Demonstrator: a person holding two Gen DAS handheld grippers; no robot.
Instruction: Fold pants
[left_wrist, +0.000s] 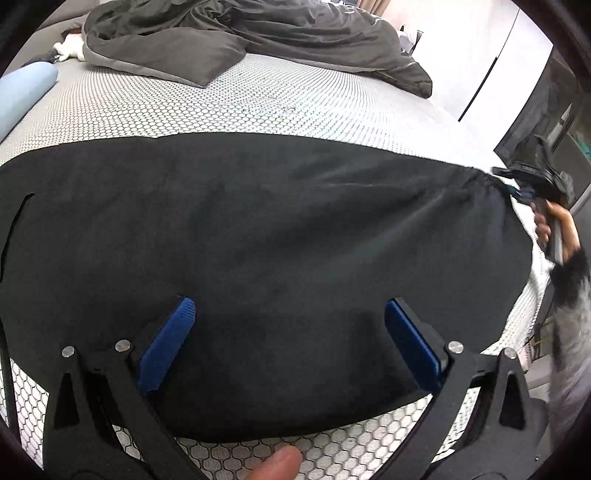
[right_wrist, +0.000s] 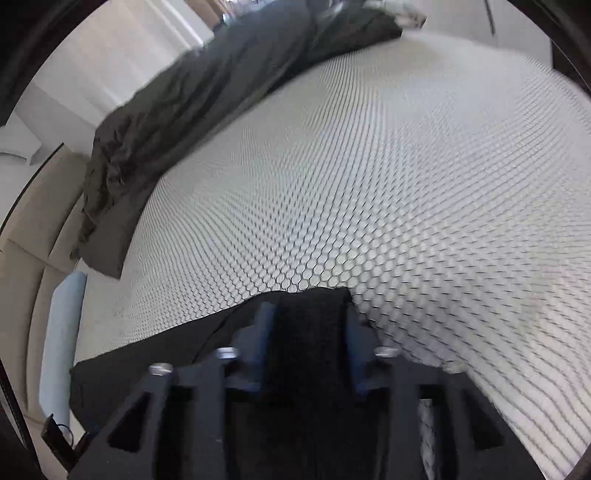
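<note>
Black pants (left_wrist: 258, 236) lie spread flat across the honeycomb-patterned mattress (left_wrist: 258, 103). My left gripper (left_wrist: 288, 314) is open, its blue fingers (left_wrist: 166, 343) wide apart just above the pants' near edge. My right gripper (right_wrist: 306, 314) is shut on a bunched corner of the pants (right_wrist: 306, 350), with the cloth pinched between its blue pads. In the left wrist view the right gripper (left_wrist: 517, 192) is at the pants' gathered right end, held by a hand. The right wrist view is blurred.
A dark grey duvet (left_wrist: 240, 40) is heaped at the far side of the bed; it also shows in the right wrist view (right_wrist: 184, 110). A light blue bolster (left_wrist: 22, 96) lies at the left. A white wardrobe (left_wrist: 472, 66) stands beyond the bed's right edge.
</note>
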